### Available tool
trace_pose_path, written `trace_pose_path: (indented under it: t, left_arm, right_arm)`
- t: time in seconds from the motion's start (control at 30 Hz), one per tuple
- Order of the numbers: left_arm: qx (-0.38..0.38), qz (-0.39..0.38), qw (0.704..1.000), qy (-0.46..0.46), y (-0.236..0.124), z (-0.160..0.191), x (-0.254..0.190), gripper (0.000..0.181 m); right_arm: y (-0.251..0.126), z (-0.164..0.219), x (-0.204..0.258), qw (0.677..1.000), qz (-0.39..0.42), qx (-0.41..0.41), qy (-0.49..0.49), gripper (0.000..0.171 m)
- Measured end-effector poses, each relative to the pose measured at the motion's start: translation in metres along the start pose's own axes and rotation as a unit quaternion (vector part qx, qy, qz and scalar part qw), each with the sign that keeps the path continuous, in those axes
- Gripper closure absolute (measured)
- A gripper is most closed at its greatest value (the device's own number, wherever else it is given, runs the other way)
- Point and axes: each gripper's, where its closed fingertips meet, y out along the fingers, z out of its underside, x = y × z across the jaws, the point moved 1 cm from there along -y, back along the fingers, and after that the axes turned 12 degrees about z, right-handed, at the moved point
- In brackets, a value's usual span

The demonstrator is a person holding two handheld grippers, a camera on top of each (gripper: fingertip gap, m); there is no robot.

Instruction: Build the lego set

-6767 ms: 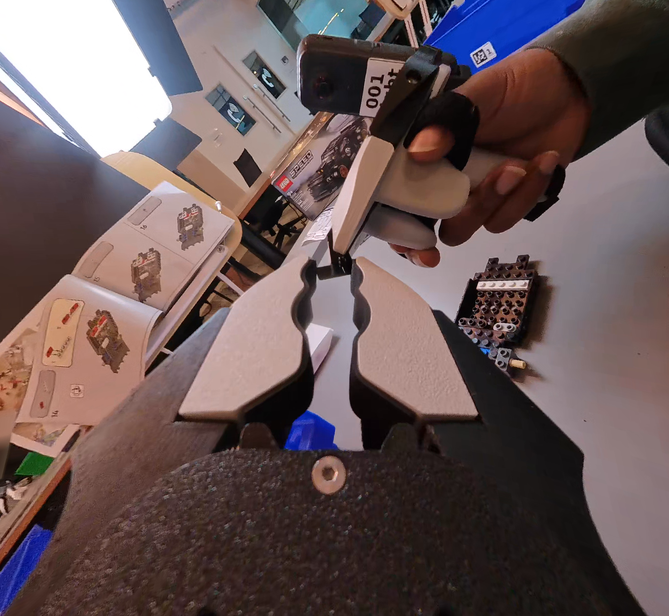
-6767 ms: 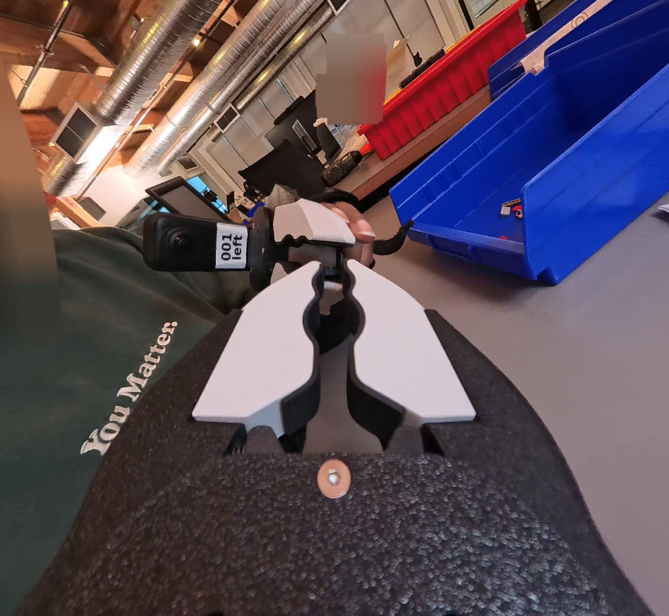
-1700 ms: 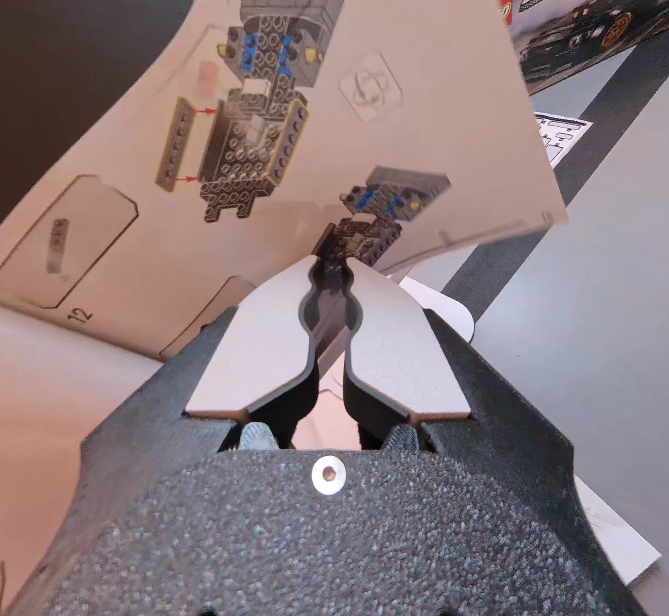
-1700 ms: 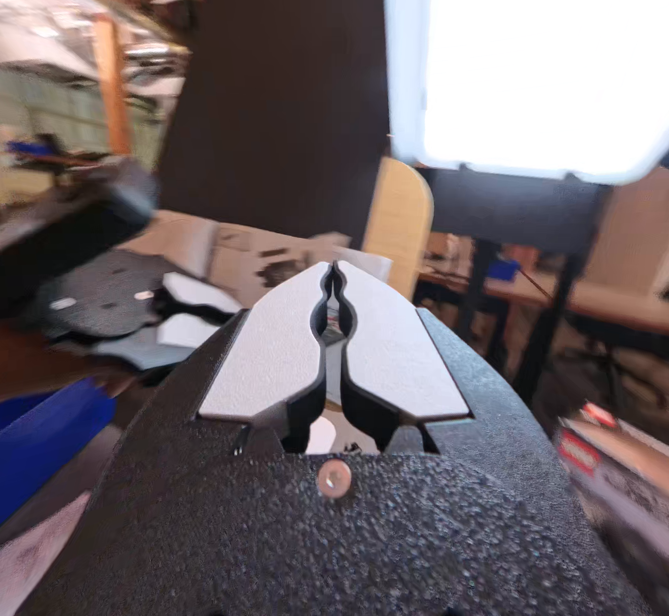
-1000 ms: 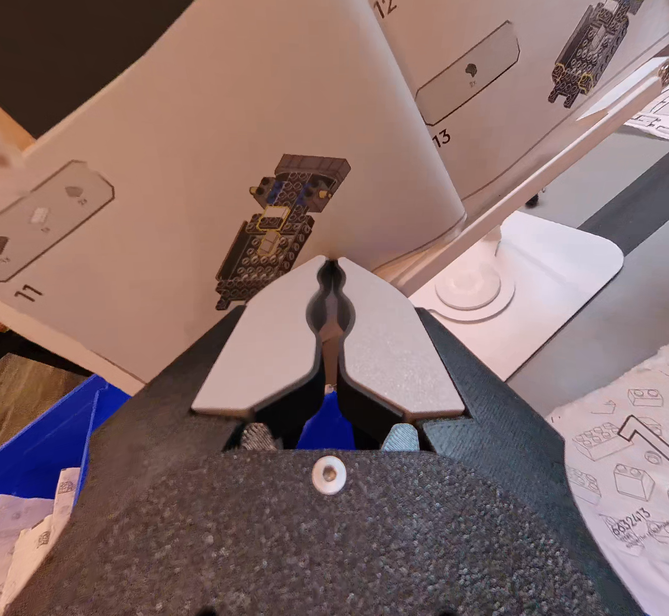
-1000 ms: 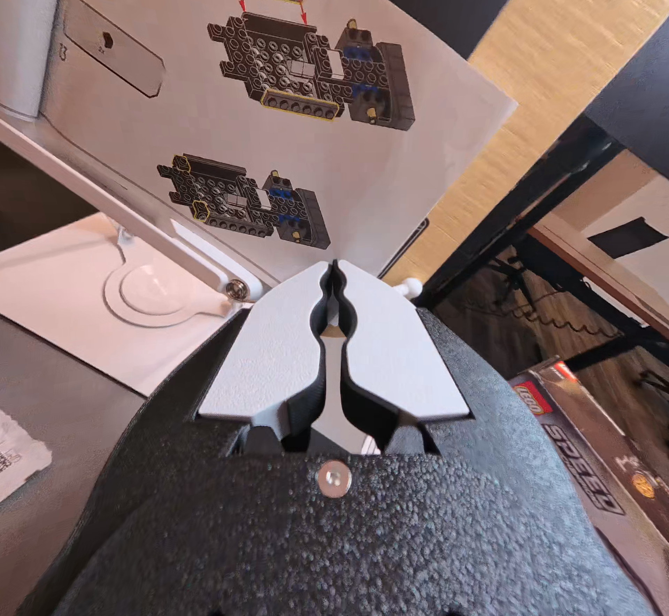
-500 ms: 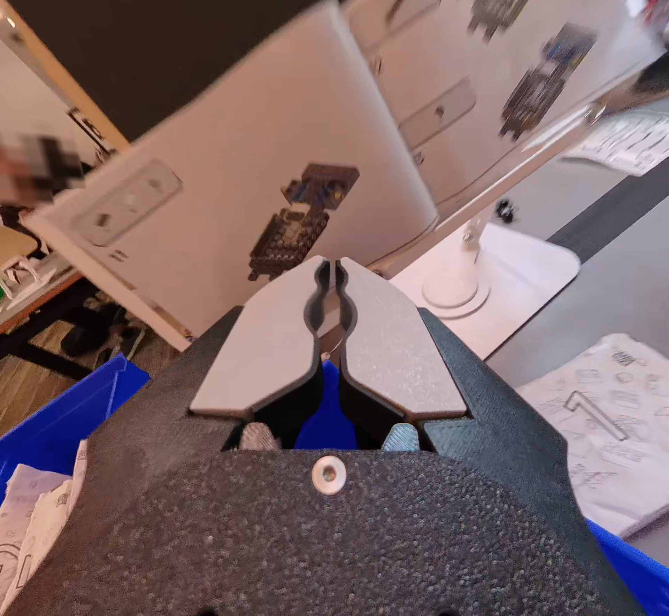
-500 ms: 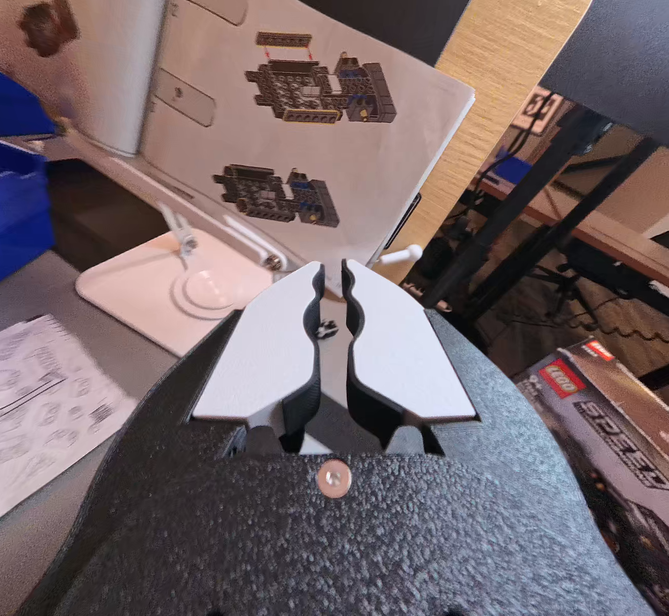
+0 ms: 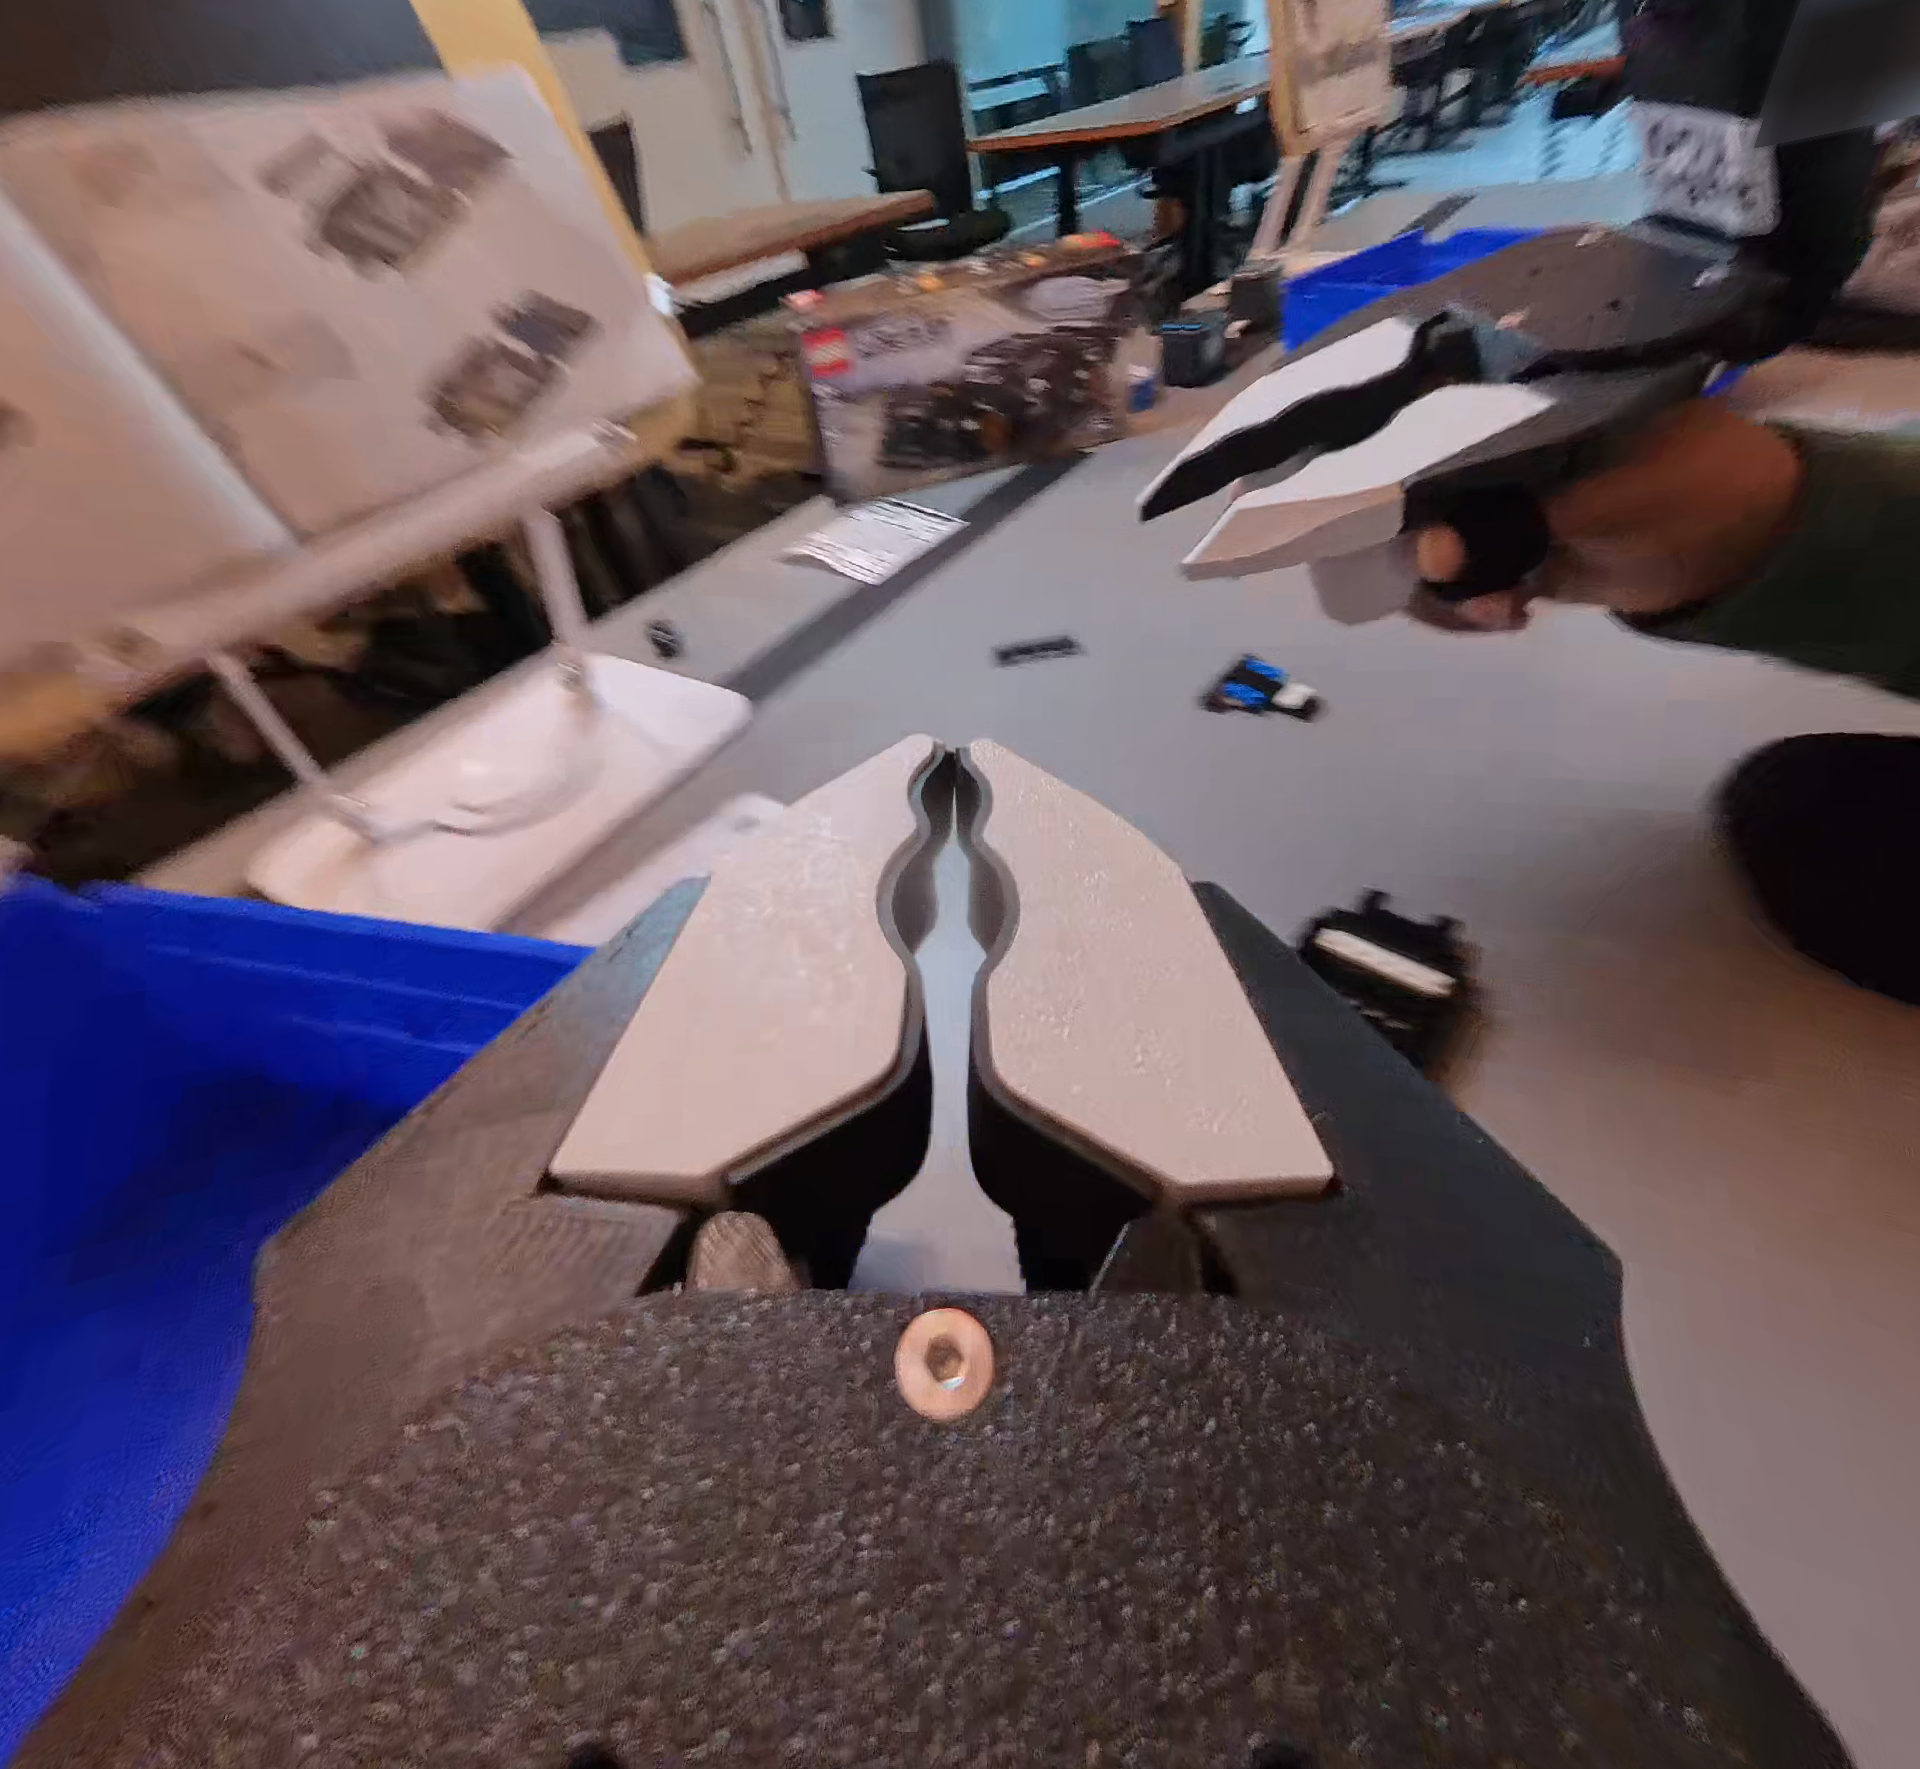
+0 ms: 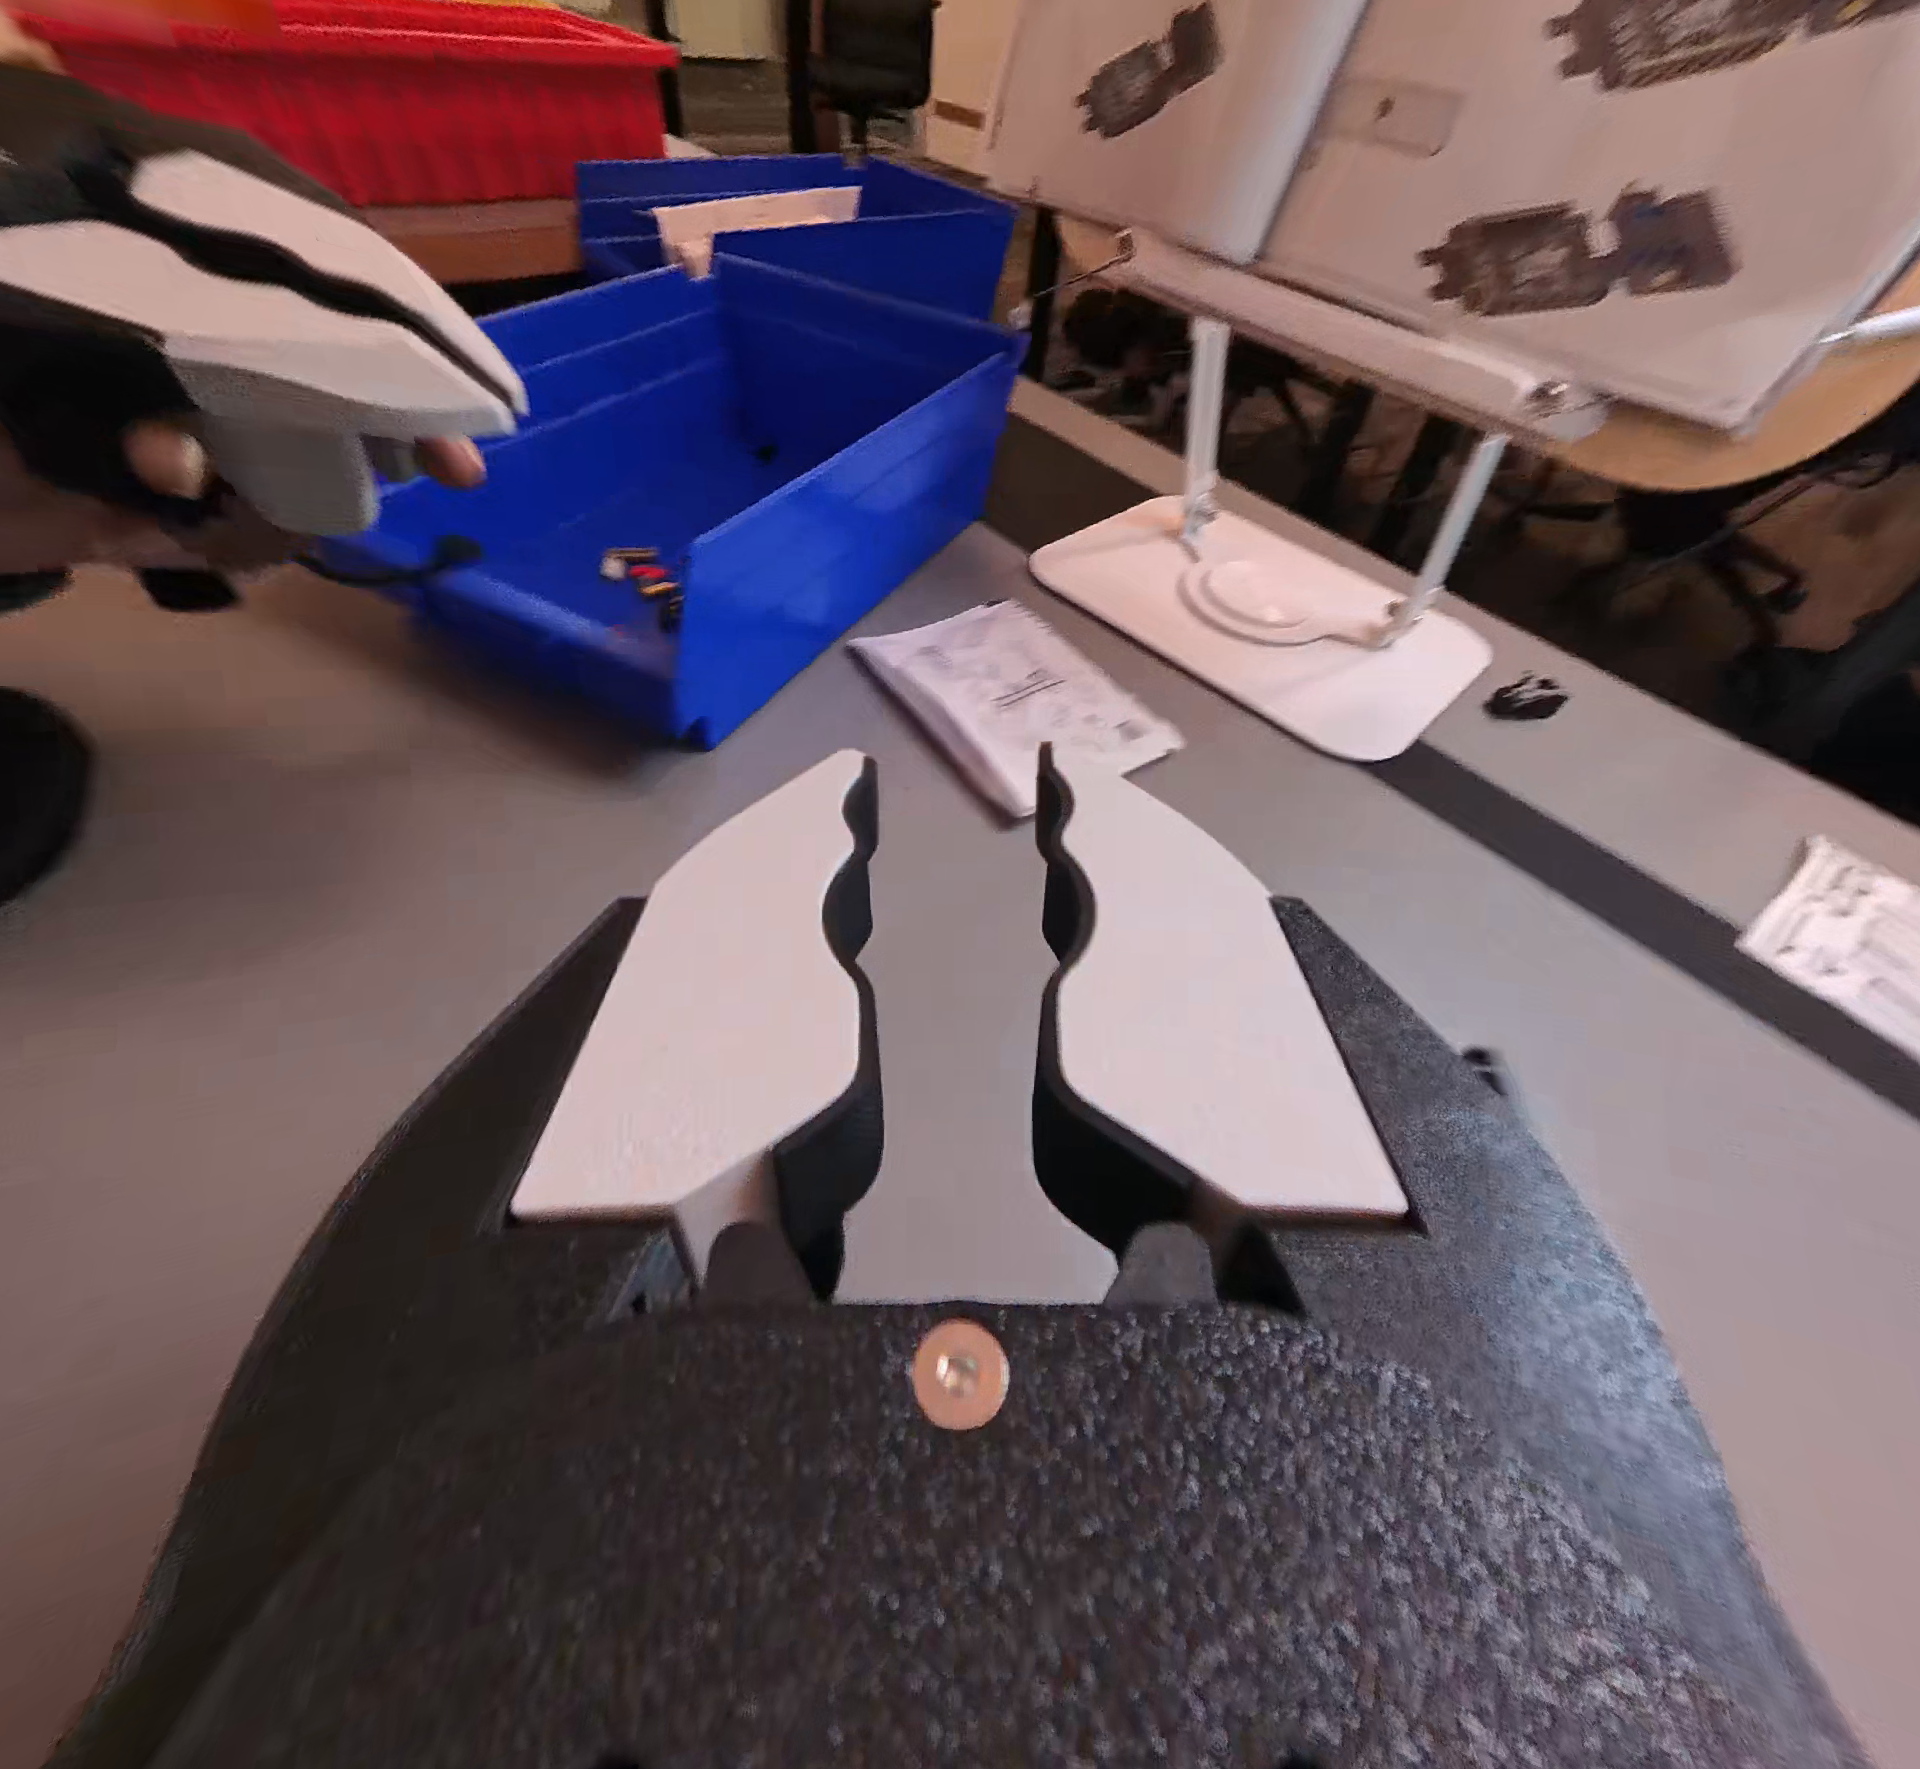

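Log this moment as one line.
left gripper shut, empty | right gripper open, empty | both above grey table | blue bin near left

Blue bins [image 10: 831, 514], white stand [image 10: 1278, 639] holding blurred, seemingly instruction pages [image 10: 1558, 109], grey table [image 9: 1558, 1148]

The left gripper [image 9: 954, 769] and right gripper [image 10: 956, 769] have matt pale fingers on grainy black plastic bodies. The blue bin [image 10: 831, 462] is smooth plastic; the table [image 10: 312, 836] is matt grey.
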Motion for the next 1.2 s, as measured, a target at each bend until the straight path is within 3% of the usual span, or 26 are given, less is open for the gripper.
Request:
trace_pose_path:
  t: [0.13, 0.23, 0.33, 0.73, 0.97, 1.2]
  left_arm:
    - [-0.019, 0.005, 0.998, -0.062, 0.010, 0.027, -0.021, 0.181]
    - [-0.028, -0.029, 0.999, -0.022, 0.017, 0.052, -0.014, 0.181]
    - [0.009, -0.014, 1.000, -0.005, 0.024, 0.079, -0.015, 0.181]
    - [0.032, -0.006, 0.996, 0.080, 0.021, 0.078, -0.023, 0.181]
    - [0.049, 0.000, 0.994, 0.102, 0.024, 0.081, -0.023, 0.181]
    - [0.068, 0.021, 0.991, 0.110, 0.032, 0.088, -0.030, 0.181]
  right_arm:
    - [-0.009, 0.031, 0.046, 0.995, -0.069, -0.016, -0.065, 0.146]
    - [-0.007, 0.053, 0.062, 0.989, -0.121, -0.016, -0.087, 0.150]
    - [-0.008, 0.063, 0.069, 0.981, -0.174, 0.014, -0.081, 0.149]
    - [0.004, 0.059, 0.040, 0.992, -0.104, -0.005, -0.073, 0.148]
    - [-0.005, 0.081, 0.050, 0.979, -0.180, 0.055, -0.074, 0.149]
    - [-0.042, 0.111, 0.079, 0.931, -0.290, 0.169, -0.142, 0.147]
